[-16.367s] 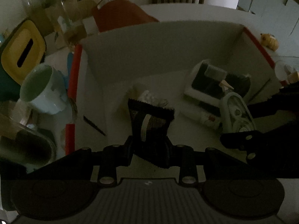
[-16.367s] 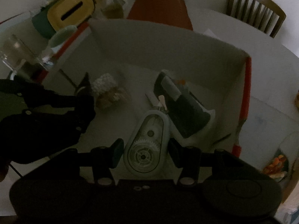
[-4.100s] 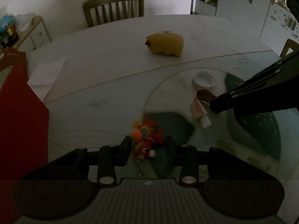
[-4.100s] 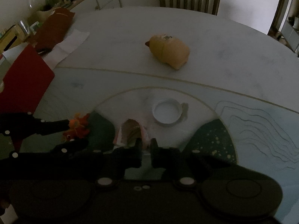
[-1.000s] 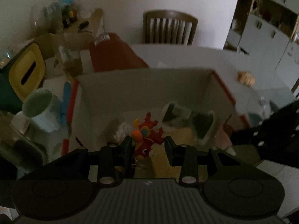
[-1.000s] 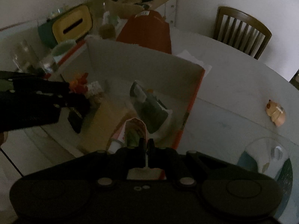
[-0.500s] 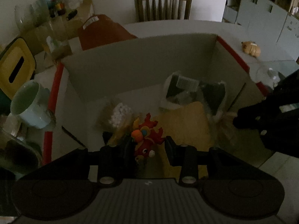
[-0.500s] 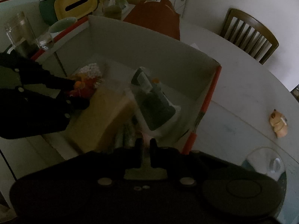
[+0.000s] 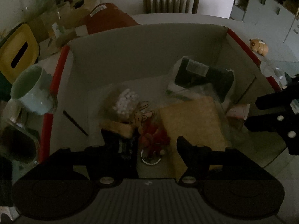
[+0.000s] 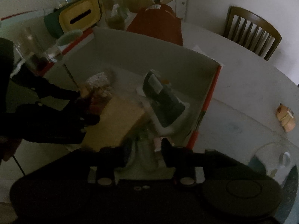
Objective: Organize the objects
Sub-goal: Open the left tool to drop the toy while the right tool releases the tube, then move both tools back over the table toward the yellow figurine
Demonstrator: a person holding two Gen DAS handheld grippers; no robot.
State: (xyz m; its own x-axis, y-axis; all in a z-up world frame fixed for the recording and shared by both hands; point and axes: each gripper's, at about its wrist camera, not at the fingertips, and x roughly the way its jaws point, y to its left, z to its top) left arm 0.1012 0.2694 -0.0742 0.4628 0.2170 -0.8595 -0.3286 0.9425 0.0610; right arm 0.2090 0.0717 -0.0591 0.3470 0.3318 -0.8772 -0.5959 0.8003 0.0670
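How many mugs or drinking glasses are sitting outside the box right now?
2 that I can make out: a pale green mug against the box's left red edge, and a clear glass just beyond it. Clutter behind them may hide more.

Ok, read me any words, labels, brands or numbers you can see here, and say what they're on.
No text is readable.
White label on the red bag: too blurred.
Pale label on the black packet in the box: too blurred.
Small mark on the left tongs body: too small.
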